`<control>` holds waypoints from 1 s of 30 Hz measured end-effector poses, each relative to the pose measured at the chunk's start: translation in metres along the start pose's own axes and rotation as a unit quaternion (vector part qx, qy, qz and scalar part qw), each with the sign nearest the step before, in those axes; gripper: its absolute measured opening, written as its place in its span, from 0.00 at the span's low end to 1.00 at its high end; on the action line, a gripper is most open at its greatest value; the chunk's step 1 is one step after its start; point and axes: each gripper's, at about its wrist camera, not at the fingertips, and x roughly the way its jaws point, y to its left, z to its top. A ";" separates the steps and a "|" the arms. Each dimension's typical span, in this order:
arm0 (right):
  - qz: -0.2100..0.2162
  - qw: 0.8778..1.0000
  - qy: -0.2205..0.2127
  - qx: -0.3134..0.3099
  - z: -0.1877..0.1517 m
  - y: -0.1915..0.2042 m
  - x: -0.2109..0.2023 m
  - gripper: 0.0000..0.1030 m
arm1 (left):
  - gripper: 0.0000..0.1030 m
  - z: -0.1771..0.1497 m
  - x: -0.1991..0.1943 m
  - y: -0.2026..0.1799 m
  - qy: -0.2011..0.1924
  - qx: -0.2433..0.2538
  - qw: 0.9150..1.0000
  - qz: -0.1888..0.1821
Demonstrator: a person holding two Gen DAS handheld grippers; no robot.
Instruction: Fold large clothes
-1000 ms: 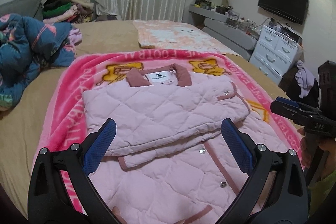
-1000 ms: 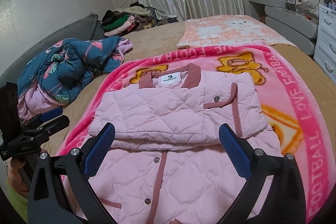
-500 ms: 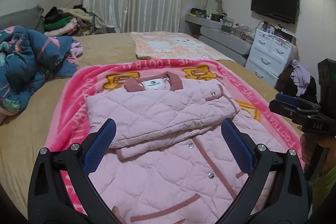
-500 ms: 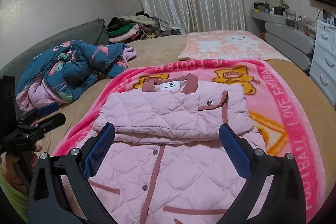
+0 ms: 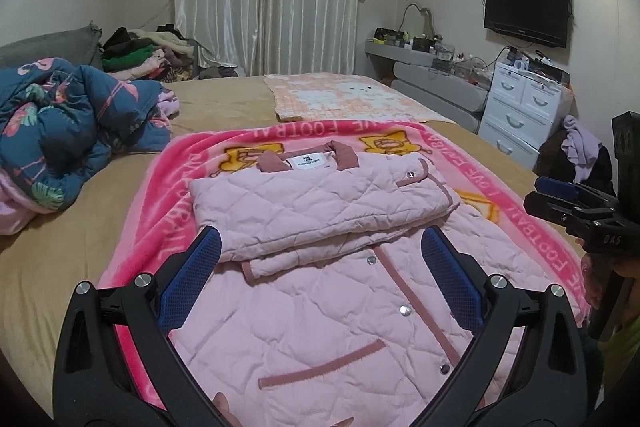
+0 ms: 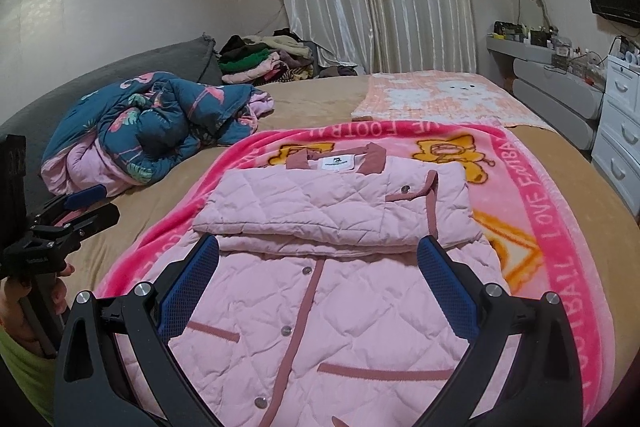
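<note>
A pink quilted jacket (image 5: 320, 267) (image 6: 320, 287) with dusty-rose trim lies face up on a bright pink cartoon blanket (image 5: 160, 211) (image 6: 552, 251). Its sleeves are folded across the chest below the collar. My left gripper (image 5: 320, 247) hovers open above the jacket's lower half, nothing between its blue pads. My right gripper (image 6: 318, 247) also hangs open over the lower half, empty. Each gripper shows in the other's view: the right one (image 5: 560, 199) at the bed's right side, the left one (image 6: 84, 207) at the left side, both held by a hand.
A crumpled blue floral quilt (image 5: 68, 123) (image 6: 152, 123) lies left of the blanket on the tan bed. A peach towel (image 5: 352, 99) is spread beyond it. Stacked clothes (image 6: 260, 63) sit by the curtain. White drawers (image 5: 524, 115) and a wall TV (image 5: 526, 11) stand right.
Both grippers have drawn back and risen from the jacket, so more of its lower half and pocket trim shows. The jacket itself has not moved.
</note>
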 end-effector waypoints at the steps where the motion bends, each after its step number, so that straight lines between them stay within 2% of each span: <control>1: 0.001 1.000 0.000 -0.001 -0.002 0.001 -0.002 0.96 | 0.91 -0.002 -0.001 -0.001 0.001 0.000 1.000 -0.001; 12: 0.004 1.000 -0.002 -0.015 -0.018 0.007 -0.022 0.96 | 0.91 -0.031 -0.013 -0.012 0.014 -0.001 1.000 0.000; 16: 0.002 1.000 -0.002 -0.013 -0.023 0.003 -0.030 0.96 | 0.91 -0.043 -0.011 -0.015 0.032 -0.004 0.999 0.003; 30: -0.013 1.000 0.016 -0.004 -0.050 -0.017 -0.047 0.96 | 0.91 -0.070 -0.022 -0.013 0.055 -0.010 0.998 0.022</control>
